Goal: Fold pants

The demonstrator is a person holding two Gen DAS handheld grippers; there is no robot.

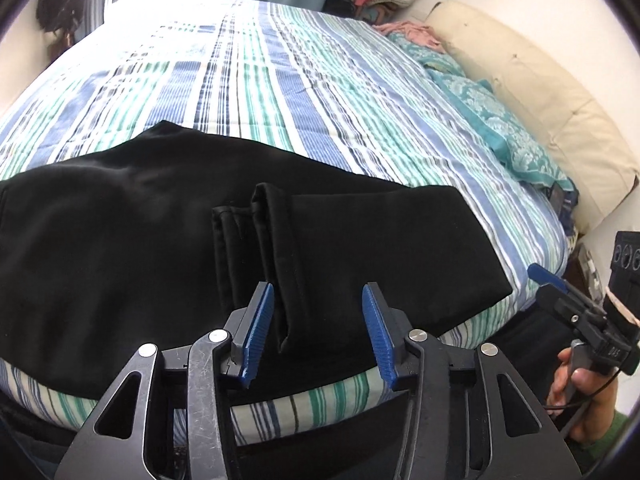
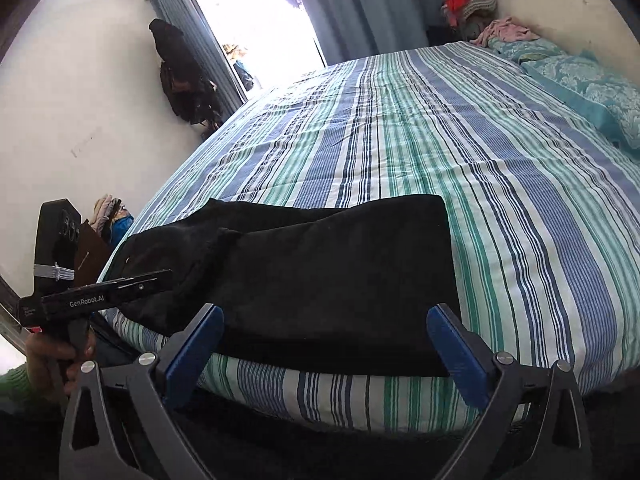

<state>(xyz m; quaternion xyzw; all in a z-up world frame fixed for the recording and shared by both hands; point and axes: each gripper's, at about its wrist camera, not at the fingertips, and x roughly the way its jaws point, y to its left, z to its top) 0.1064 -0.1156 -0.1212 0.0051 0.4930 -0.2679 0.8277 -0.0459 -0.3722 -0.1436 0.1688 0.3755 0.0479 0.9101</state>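
Black pants [image 1: 120,240] lie folded across the near edge of a striped bed [image 1: 280,80]. Their leg ends [image 1: 256,208] are doubled back on top. My left gripper [image 1: 318,289] hovers over that doubled part. Its blue pads [image 1: 260,332] stand apart on either side of a fold without pressing on it. In the right wrist view the pants [image 2: 320,264] lie just beyond my right gripper [image 2: 326,312]. It stands wide open at the bed's edge with nothing between its fingers. Each gripper also shows in the other's view, held by a hand [image 1: 576,392].
Teal patterned pillows [image 1: 500,120] and a cream cushion [image 1: 540,92] line the right side of the bed. A heap of clothes [image 2: 472,0] sits in the far corner. Dark garments [image 2: 180,76] hang on the left wall beside a bright window [image 2: 256,20].
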